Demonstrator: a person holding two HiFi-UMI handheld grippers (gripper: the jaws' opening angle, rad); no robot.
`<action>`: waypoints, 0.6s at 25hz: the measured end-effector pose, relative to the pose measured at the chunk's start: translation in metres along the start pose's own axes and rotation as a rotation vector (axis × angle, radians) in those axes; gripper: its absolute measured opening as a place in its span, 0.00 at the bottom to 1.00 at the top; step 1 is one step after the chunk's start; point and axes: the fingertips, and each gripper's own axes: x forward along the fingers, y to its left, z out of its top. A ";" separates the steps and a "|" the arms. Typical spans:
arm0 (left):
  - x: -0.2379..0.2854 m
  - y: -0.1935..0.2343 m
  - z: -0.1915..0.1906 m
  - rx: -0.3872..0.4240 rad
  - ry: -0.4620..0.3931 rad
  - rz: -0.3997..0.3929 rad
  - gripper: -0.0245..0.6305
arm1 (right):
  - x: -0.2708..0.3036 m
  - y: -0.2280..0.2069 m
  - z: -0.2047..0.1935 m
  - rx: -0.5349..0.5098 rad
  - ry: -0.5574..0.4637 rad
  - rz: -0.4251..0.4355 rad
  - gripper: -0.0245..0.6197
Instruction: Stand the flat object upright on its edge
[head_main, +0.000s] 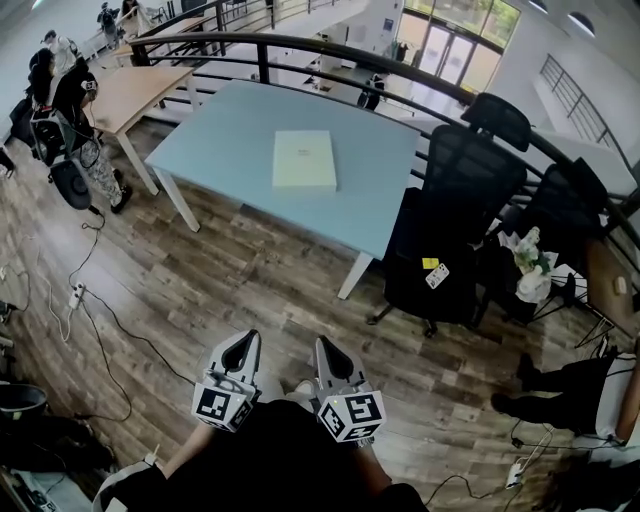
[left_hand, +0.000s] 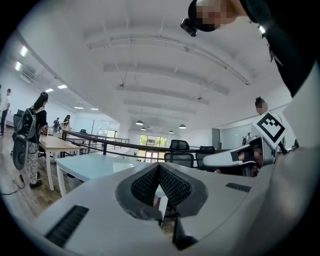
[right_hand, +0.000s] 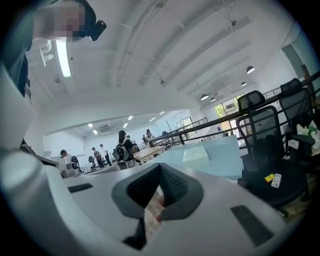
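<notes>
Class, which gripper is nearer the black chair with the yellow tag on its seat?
Right. In the head view, the right gripper is below and left of the chair; the left gripper sits farther left. Neither touches it.

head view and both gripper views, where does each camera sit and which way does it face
Head view: on the person's head, looking steeply down at the floor and table with the flat object; the left gripper, right gripper and dark top show.
Left gripper view: on the left gripper, looking level over its shut jaws toward the table; the right gripper and dark top show.
Right gripper view: on the right gripper, facing the table and chairs; dark top at upper left.
Shared: all three show the table.
</notes>
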 end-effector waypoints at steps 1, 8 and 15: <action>-0.001 -0.001 -0.001 0.002 0.003 0.004 0.04 | -0.002 -0.002 0.000 -0.001 0.002 -0.001 0.05; 0.000 0.004 0.000 0.008 -0.006 0.033 0.04 | 0.001 -0.007 0.004 -0.002 -0.001 0.008 0.05; 0.010 0.015 -0.011 0.018 -0.010 0.028 0.04 | 0.010 -0.013 0.005 -0.016 -0.001 0.001 0.05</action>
